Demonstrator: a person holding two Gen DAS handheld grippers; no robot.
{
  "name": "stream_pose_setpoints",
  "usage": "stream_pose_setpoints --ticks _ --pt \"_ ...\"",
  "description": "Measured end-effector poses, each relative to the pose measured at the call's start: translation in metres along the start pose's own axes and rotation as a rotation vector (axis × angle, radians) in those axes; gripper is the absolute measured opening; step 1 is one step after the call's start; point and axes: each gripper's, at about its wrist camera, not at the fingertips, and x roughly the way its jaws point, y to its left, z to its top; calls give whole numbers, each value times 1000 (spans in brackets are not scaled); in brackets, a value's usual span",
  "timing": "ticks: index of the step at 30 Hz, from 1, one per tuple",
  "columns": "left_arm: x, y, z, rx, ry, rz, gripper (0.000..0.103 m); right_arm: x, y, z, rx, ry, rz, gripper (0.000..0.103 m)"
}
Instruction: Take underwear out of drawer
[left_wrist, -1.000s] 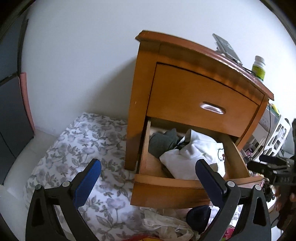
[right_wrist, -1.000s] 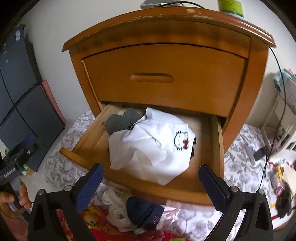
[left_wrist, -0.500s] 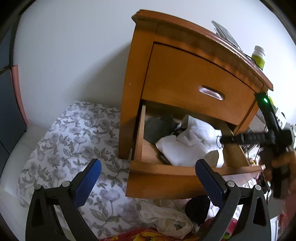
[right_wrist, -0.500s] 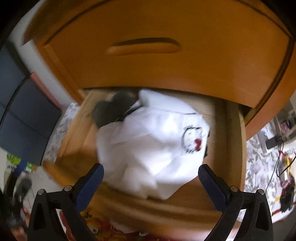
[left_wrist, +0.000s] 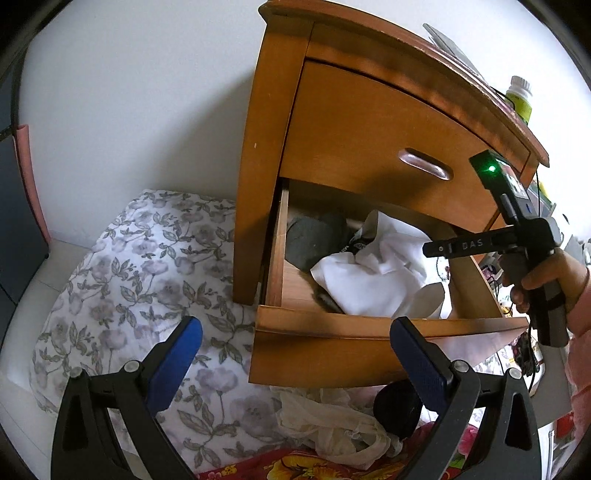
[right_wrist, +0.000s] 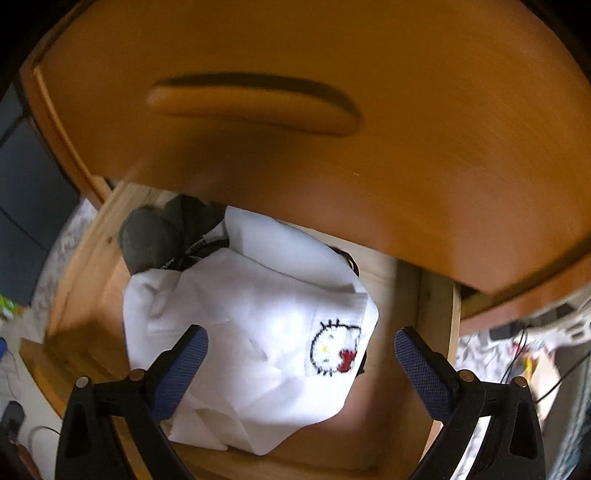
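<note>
You are holding the right gripper (right_wrist: 301, 365) low over the open lower drawer (right_wrist: 436, 332), its blue pads (right_wrist: 181, 365) spread wide and gripping nothing. Between and beneath them is lying the white underwear (right_wrist: 251, 317), a crumpled heap in the middle of the drawer. In the right wrist view its long axis is running from the far left, where it is touching a dark grey garment (right_wrist: 151, 240), down toward the near right, and the small cartoon cat face (right_wrist: 334, 349) is sitting at its right end, just inside the right pad. A second ago this camera was taking in the whole nightstand; now the closed upper drawer front (right_wrist: 332, 147) is filling the top of the view, so you have been moving in close above the heap.

You are keeping the left gripper (left_wrist: 291, 354) back from the drawer, its jaws also wide apart and empty, in front of the drawer's left front corner above the floral bedding (left_wrist: 147, 266). From there the right gripper (left_wrist: 517, 236) and your hand (left_wrist: 554, 277) are showing over the drawer's right side, where a second ago they were only at the frame's edge. The heap itself is lying as before.
</note>
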Motion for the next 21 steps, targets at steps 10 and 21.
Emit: stream_pose_setpoints --ticks 10,21 --pt "5 3 -1 -6 14 -8 101 14 30 2 -170 24 -112 85" --pt "7 5 -2 -9 26 -12 101 42 37 11 -175 83 -108 66"
